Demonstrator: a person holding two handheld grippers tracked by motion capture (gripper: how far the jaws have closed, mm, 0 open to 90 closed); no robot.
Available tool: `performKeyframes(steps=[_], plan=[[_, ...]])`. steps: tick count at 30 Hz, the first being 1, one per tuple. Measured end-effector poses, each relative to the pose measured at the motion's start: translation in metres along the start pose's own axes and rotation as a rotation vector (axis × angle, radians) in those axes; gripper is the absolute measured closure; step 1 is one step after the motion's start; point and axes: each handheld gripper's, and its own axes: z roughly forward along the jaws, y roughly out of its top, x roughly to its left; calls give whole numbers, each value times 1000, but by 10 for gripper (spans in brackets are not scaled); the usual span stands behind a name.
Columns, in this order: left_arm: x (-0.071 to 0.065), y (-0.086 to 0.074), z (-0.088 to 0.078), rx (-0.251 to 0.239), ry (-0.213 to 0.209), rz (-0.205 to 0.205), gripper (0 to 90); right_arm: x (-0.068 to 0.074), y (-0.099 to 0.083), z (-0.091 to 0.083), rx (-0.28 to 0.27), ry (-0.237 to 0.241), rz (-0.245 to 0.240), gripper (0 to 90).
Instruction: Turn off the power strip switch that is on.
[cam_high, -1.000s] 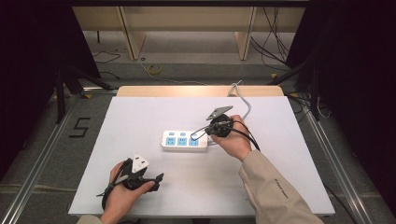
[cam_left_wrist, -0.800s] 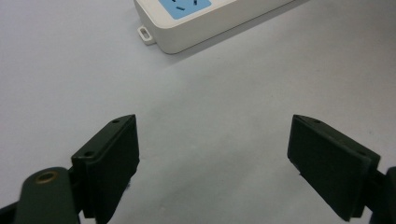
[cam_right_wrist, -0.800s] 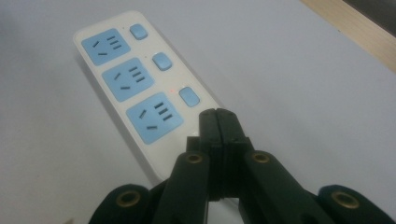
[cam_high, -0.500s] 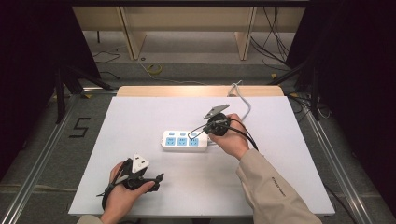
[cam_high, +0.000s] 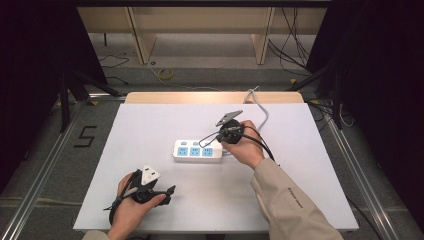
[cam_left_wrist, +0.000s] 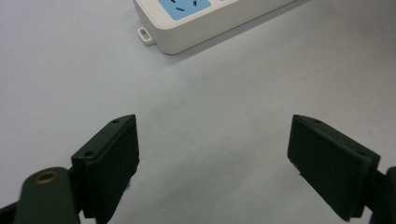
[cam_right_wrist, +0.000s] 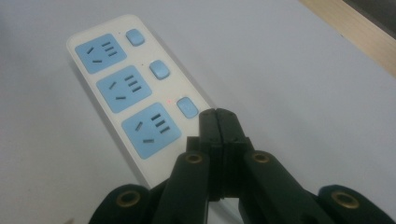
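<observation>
Power strip (cam_high: 198, 150): a white strip with three blue sockets and three blue switches is lying flat near the middle of the white table (cam_high: 310, 165), slightly toward the far side.
Long axis: in the high view it is running left to right across the table, parallel to the near edge.
Which way it points: its cord end is facing the person's right, where a white cable (cam_high: 260, 107) is leaving it and curving off over the table's far edge; the other end, with a small hanging tab (cam_left_wrist: 145, 35), is facing left.
Sockets and switches: the sockets (cam_right_wrist: 150, 130) are sitting in a row along the near side, and the switches (cam_right_wrist: 187, 107) are lining the far side.
Right gripper (cam_high: 210, 142): it is hovering over the strip's cord end with its jaws pressed together on nothing, the tips sitting just beside the nearest switch in the right gripper view.
Left gripper (cam_high: 167, 191): it is resting near the table's front left, well apart from the strip, with its jaws spread wide and nothing between them.
Left gripper's aim: it is looking over bare table toward the strip's tab end.
</observation>
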Motion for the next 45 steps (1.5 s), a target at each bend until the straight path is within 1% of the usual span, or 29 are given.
performKeyframes(steps=[2,3,6,7,8,9,10,11,12,15,16,17,19,21,22,23,24,26,27,30,33,37,39,40,41,44,45], plan=[[0,0,0,0,0,0,164,1,0,0,5,2,9,900],[0,0,0,0,0,0,164,0,0,1,8,2,2,900],[0,0,0,-5,1,-6,164,1,2,3,4,-2,8,900],[0,0,0,0,0,0,164,1,3,3,12,-4,10,900],[0,0,0,-5,0,-6,163,1,3,4,9,-2,5,900],[0,0,0,0,-1,0,163,1,4,4,11,0,1,900],[0,0,0,-5,0,-5,164,0,5,5,11,-1,-4,900],[0,0,0,-5,0,-5,164,1,5,5,14,-1,4,900],[0,0,0,-5,-1,-5,164,1,6,6,10,-2,3,900],[0,0,0,-5,-1,-5,164,1,7,8,21,0,-1,900],[0,0,0,-5,0,-5,163,0,8,9,17,1,-15,900],[0,0,0,-6,0,-5,164,1,8,9,21,1,-2,900],[0,0,0,-6,0,-7,164,1,9,11,20,3,-12,900],[0,0,0,-6,-2,-7,164,1,10,11,25,1,-2,900],[0,0,0,-6,-2,-7,164,0,10,11,26,3,-13,900],[0,0,0,-7,-2,-7,164,1,11,12,24,2,-6,900],[0,0,0,-7,-1,-6,164,1,11,12,24,4,-10,900],[0,0,0,-6,-1,-7,164,2,12,13,28,3,12,900],[0,0,0,-6,-1,-7,164,1,11,13,29,5,-7,900],[0,0,1,-6,-2,-6,163,0,12,14,30,7,-10,900],[0,0,1,-6,-2,-5,164,1,12,15,38,6,-1,900],[0,1,1,-2,-4,0,164,1,14,17,43,8,-13,900],[0,0,1,-5,-4,-4,164,2,15,17,44,8,-9,900],[0,0,1,-2,-4,0,164,2,16,17,51,11,-12,900],[0,0,1,-2,-4,0,164,2,17,18,44,10,-15,900],[0,0,1,-3,-3,-3,164,3,18,19,48,12,-13,900],[0,0,1,-3,-3,-3,164,2,19,19,52,12,-24,900]])
